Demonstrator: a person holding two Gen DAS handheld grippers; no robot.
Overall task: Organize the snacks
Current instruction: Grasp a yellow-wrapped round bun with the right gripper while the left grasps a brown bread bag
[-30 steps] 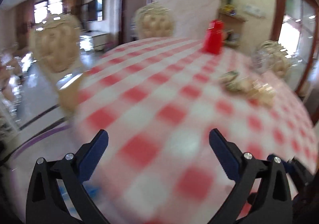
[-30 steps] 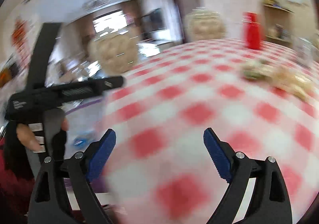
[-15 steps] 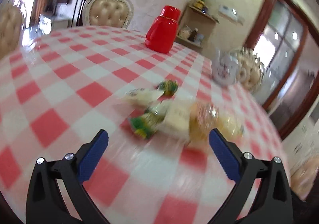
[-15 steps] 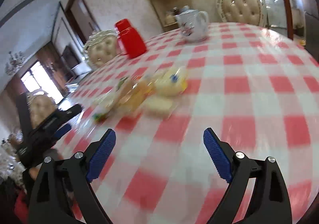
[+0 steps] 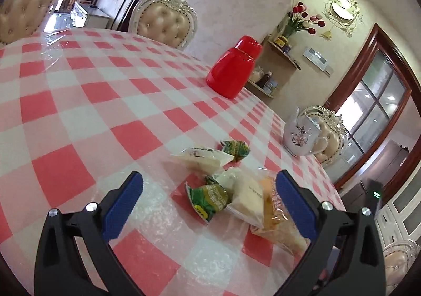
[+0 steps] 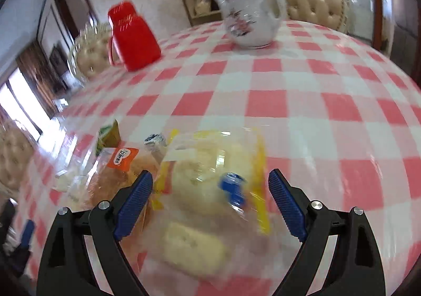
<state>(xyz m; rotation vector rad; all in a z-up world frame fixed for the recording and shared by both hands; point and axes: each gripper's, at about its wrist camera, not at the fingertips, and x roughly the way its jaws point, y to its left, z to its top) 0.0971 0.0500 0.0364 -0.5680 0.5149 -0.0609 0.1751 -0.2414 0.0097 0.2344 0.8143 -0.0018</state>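
A pile of wrapped snacks lies on the red-and-white checked tablecloth (image 5: 92, 101). In the left wrist view my left gripper (image 5: 209, 198) is open just above the cloth, with a green packet (image 5: 209, 197) and a white packet (image 5: 247, 196) between its fingers. Another white packet (image 5: 200, 157) and a green one (image 5: 236, 148) lie just beyond. In the right wrist view my right gripper (image 6: 210, 198) is open over a clear yellow-edged bread bag (image 6: 213, 172). A pale wrapped cake (image 6: 193, 247) lies under it and an orange-labelled bag (image 6: 118, 164) to its left.
A red jug (image 5: 232, 69) stands at the far side of the table, also in the right wrist view (image 6: 131, 35). A white flowered teapot (image 6: 250, 19) stands at the far right. Cream padded chairs (image 5: 165, 22) ring the table.
Both grippers have swung from the table's edge in over the snack pile and come closer to it. Both stay open and empty.
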